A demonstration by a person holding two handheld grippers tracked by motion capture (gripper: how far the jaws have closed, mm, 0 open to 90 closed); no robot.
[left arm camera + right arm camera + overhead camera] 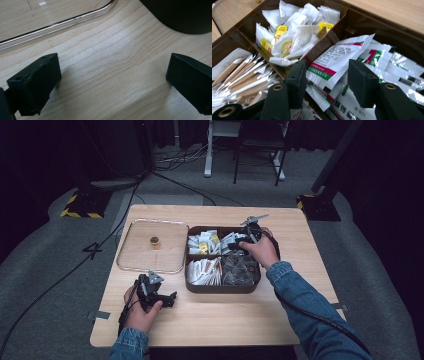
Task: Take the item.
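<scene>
Four compartments make up the dark brown divided box (223, 288), the landmark from which we place everything else, and it rests on the pale wooden table (210, 320). Just to its left lies the clear flat lid with a small brass knob (131, 255), already off, so we judge the opening step done. Inside the box, the far left compartment holds white tea bags with yellow tags (287, 37), the near left one holds slim paper sticks in white and tan (239, 75), and the far right one holds the white foil sachets with green and red print (337, 55).

Over that far right compartment we see our right gripper (325, 82), jaws spread, one of them on each side of the top sachet's edge but not yet pinching it. Nothing has been lifted out, as far as we can see, so the pick itself and whatever placing follows are left to do.

Near the box's front left corner, our left gripper (110, 82) rests low over bare table, jaws wide apart and holding nothing, with the lid's rim just beyond it.
</scene>
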